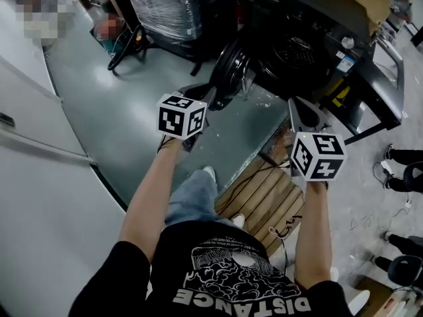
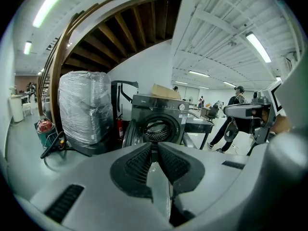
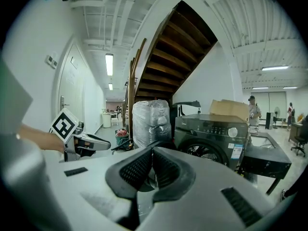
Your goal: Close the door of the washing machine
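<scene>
The dark front-loading washing machine (image 1: 297,45) stands ahead of me on the floor. Its round door (image 1: 228,68) hangs open to the left of the drum opening (image 2: 156,129). In the left gripper view the door (image 2: 129,134) is edge-on beside the machine (image 2: 159,114). My left gripper (image 1: 201,94) is shut and empty, close in front of the door without touching it. My right gripper (image 1: 299,107) is also shut and empty, held short of the machine's front (image 3: 216,129). Each gripper shows in the other's view: the right gripper (image 2: 245,112) and the left gripper (image 3: 82,141).
A plastic-wrapped stack (image 2: 84,107) and a red fire extinguisher (image 2: 119,126) stand left of the machine. A cardboard box (image 2: 166,91) lies on top of it. A metal table (image 1: 383,78) is to its right. A wooden pallet (image 1: 264,197) lies by my feet. People stand further back.
</scene>
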The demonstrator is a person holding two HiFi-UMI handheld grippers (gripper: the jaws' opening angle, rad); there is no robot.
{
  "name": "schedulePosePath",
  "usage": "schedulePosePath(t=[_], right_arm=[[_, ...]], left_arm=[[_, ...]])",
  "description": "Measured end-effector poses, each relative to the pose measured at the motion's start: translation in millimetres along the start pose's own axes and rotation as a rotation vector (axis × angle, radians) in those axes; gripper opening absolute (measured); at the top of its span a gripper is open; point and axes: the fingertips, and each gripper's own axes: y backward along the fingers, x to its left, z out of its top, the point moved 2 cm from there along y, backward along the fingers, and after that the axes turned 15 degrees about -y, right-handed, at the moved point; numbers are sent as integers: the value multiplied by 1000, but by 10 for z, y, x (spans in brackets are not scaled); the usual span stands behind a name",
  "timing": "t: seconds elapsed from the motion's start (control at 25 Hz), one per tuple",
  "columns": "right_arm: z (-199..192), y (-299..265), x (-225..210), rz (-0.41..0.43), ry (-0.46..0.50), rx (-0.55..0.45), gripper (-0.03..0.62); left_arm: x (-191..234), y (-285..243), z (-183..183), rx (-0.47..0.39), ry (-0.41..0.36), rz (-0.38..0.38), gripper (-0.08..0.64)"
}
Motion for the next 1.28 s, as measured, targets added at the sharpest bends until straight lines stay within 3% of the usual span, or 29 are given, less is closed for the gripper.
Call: schedulePosePath(t=[0.48,0.92,1.28], right_arm=[[88,-598,14,5,21,49,23],[52,-954,-78,-9,76,119,23],[-92,-1192,-234,-37,41,157,23]], left_arm=[[483,-600,-281,80,6,-37,46],[708,-1190,-734,191,-10,-109,138],[849,-1595,-899,224,-22,-173,195]])
